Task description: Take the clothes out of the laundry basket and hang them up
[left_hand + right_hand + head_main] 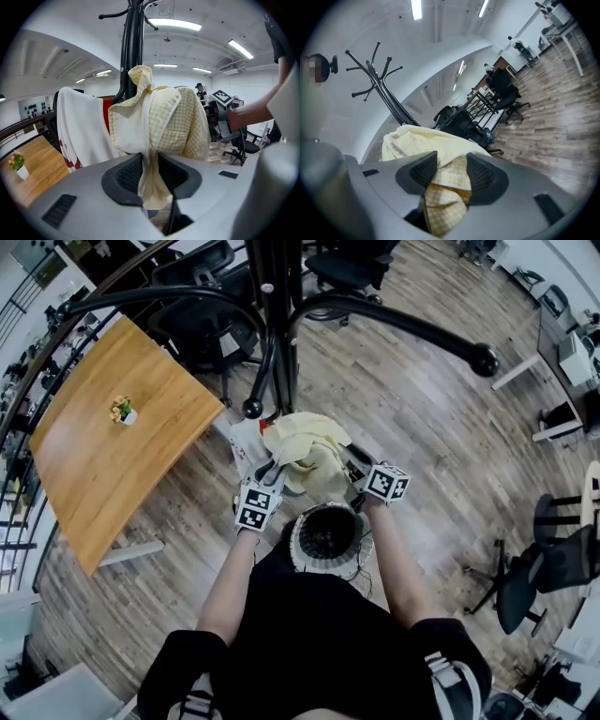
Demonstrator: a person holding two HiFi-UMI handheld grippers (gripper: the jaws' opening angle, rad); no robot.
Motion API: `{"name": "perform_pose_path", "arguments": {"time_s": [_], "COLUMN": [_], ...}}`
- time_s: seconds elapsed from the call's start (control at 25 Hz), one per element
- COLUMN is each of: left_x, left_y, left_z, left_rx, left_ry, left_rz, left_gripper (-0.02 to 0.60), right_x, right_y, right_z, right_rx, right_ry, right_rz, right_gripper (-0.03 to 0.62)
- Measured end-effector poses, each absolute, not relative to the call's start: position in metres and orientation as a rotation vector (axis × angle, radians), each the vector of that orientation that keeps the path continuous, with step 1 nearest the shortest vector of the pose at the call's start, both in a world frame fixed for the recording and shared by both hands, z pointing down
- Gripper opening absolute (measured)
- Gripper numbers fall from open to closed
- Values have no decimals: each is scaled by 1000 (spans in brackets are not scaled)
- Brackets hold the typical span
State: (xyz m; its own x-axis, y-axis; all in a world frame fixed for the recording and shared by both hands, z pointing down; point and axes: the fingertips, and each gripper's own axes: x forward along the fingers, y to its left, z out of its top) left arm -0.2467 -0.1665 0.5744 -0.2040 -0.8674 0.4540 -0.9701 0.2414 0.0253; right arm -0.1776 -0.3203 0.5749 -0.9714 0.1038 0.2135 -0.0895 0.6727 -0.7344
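Note:
A pale yellow checked shirt (305, 460) is draped over a hook of the black coat rack (277, 343), between my two grippers. In the left gripper view the shirt (173, 126) hangs from the rack pole (131, 42), and a narrow strip of it runs down between the slightly parted jaws of my left gripper (150, 164). My right gripper (451, 171) stands wide, with a fold of the shirt (422, 140) lying loosely in the gap. In the head view the left gripper (272, 474) and the right gripper (354, 470) flank the shirt. The round white basket (326, 540) sits just below them.
A white garment with red print (82, 126) hangs on the rack to the left of the shirt. A wooden table (84, 465) with a small potted plant (122, 411) stands at the left. Office chairs (534, 577) are at the right, and a person (200, 91) stands far off.

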Motion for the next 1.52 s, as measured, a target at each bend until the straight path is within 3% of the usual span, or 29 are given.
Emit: {"name": "perform_pose_path", "arguments": {"time_s": [0.12, 0.6, 0.84, 1.36, 1.52], "left_x": [-244, -230, -217, -200, -191], "left_y": [-165, -149, -152, -140, -131], "left_z": [575, 576, 575, 558, 551], "left_rx": [1690, 1658, 1673, 1655, 1646], "left_ry": [-2146, -2147, -2141, -2210, -2222], "left_rz": [360, 359, 361, 339, 307], "left_gripper": [126, 130, 130, 130, 129], "right_x": [-173, -148, -140, -102, -90], "right_y": [-318, -309, -305, -300, -296], "right_z": [578, 579, 557, 567, 559], "right_rx": [-7, -72, -175, -59, 9], "right_ry": [-2640, -2613, -2647, -2682, -2734], "right_rz": [1185, 1209, 1263, 939, 633], "right_gripper": [208, 222, 200, 88, 29]}}
